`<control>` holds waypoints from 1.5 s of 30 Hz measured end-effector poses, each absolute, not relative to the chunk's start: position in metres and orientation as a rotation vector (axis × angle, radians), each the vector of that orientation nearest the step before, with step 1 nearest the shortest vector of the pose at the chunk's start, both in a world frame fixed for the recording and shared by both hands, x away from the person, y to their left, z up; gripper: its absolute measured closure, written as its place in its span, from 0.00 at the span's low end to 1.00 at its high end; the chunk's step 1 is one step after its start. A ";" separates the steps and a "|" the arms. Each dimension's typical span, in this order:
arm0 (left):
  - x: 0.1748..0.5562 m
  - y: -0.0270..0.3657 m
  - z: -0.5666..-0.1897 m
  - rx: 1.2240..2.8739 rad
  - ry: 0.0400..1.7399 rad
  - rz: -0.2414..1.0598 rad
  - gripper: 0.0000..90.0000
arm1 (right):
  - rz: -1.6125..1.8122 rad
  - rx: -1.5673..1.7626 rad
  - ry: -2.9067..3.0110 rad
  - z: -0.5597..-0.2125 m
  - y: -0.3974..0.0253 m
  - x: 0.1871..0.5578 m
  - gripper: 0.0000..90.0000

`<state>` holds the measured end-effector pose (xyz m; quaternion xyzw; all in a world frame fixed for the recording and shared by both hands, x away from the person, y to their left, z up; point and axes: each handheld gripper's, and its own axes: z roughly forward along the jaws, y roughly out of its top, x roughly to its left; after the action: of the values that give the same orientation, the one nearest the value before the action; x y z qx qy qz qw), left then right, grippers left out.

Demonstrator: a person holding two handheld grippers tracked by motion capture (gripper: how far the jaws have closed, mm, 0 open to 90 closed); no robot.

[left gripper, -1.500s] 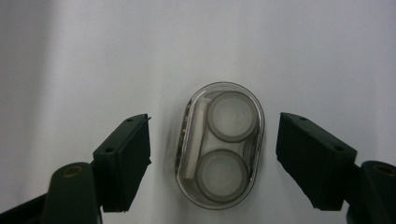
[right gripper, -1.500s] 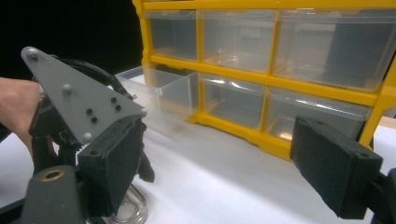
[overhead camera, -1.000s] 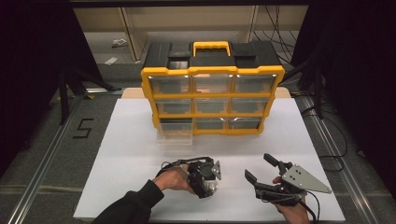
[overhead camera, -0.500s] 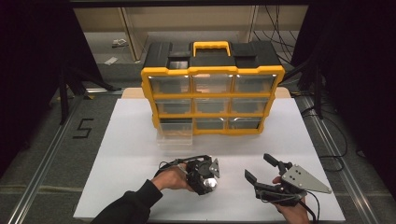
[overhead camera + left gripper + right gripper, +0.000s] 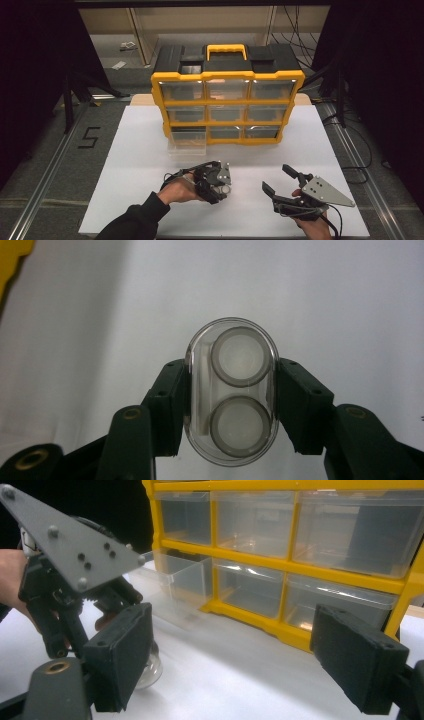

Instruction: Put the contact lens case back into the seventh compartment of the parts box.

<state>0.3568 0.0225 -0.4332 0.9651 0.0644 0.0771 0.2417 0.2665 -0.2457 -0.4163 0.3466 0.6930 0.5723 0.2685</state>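
A small clear oval case (image 5: 231, 390) with two grey-rimmed round discs inside is clamped between the jaws of my left gripper (image 5: 232, 410), over the white table. From above, the left gripper (image 5: 220, 184) points down at the table's front middle, a hand around it. My right gripper (image 5: 276, 178) rests to its right, open and empty. In the right gripper view its jaws (image 5: 240, 655) stand wide apart, with the left gripper (image 5: 75, 555) and the clear case (image 5: 150, 667) close at the left.
A yellow organizer (image 5: 227, 107) with clear drawers stands at the back middle of the white table (image 5: 320, 150). Its bottom-left drawer (image 5: 187, 142) is pulled out towards me. Black floor and metal rails (image 5: 45, 170) flank the table.
The left gripper has shifted and turned slightly with the clear case in it. The right gripper has stayed put.
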 end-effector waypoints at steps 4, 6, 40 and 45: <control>0.357 0.028 -0.428 2.606 0.212 0.239 0.55 | 1.542 0.939 1.870 -0.416 -0.246 0.267 0.21; 0.356 0.029 -0.426 2.578 0.248 0.247 0.55 | 1.543 0.938 1.869 -0.416 -0.246 0.266 0.21; 0.364 0.061 -0.385 2.354 0.384 0.413 0.55 | 1.549 0.944 1.864 -0.416 -0.246 0.267 0.21; 0.364 0.063 -0.383 2.316 0.402 0.443 0.55 | 1.548 0.947 1.866 -0.416 -0.247 0.268 0.21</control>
<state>0.3641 0.0626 -0.3825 0.9009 0.1562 0.1724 0.3663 0.2675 -0.2465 -0.4164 0.3506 0.6910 0.5734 0.2663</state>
